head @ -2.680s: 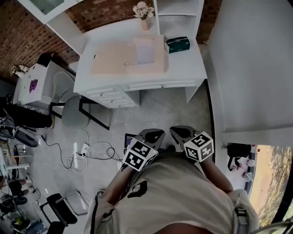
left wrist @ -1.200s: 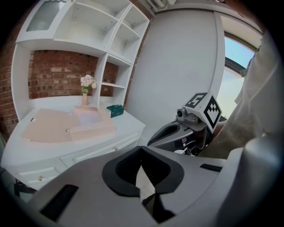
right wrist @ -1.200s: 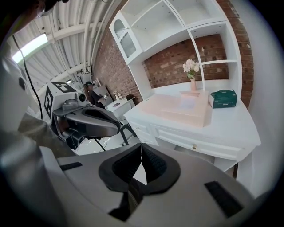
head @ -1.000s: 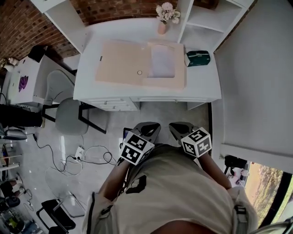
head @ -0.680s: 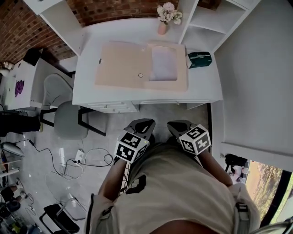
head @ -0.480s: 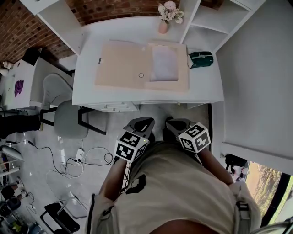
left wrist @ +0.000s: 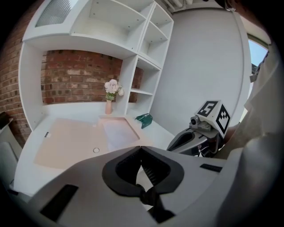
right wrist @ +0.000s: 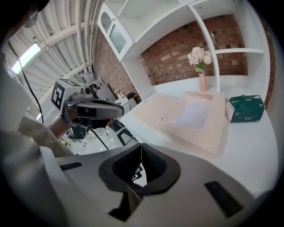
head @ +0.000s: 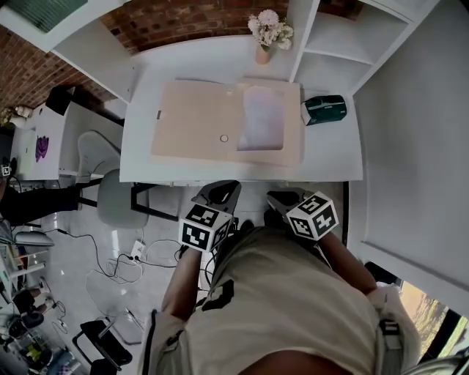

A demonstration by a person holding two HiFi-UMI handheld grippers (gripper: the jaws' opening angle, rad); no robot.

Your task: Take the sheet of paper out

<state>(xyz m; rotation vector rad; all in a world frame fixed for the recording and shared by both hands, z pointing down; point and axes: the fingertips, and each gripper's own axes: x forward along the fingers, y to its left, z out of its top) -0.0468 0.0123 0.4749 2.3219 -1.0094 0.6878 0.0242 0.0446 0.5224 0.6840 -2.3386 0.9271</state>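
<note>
White table (head: 330, 157) bore one folder (head: 194, 121), one sheet (head: 261, 127), one vase (head: 262, 54), one box (head: 325, 108); left gripper (left wrist: 141, 150) and right gripper (right wrist: 141, 146) had fingers (left wrist: 151, 173) together.

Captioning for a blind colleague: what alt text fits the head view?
From above, a person holds the left gripper and right gripper short of a white desk bearing an open beige folder, a sheet of paper in its right half. A flower vase and green box sit nearby.

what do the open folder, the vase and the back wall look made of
Folder: likely card or matte plastic, a flat peach surface without glare.
Vase: probably ceramic, smooth opaque pink; too small to be sure.
Back wall: exposed red brick, rough, with visible mortar lines.
</note>
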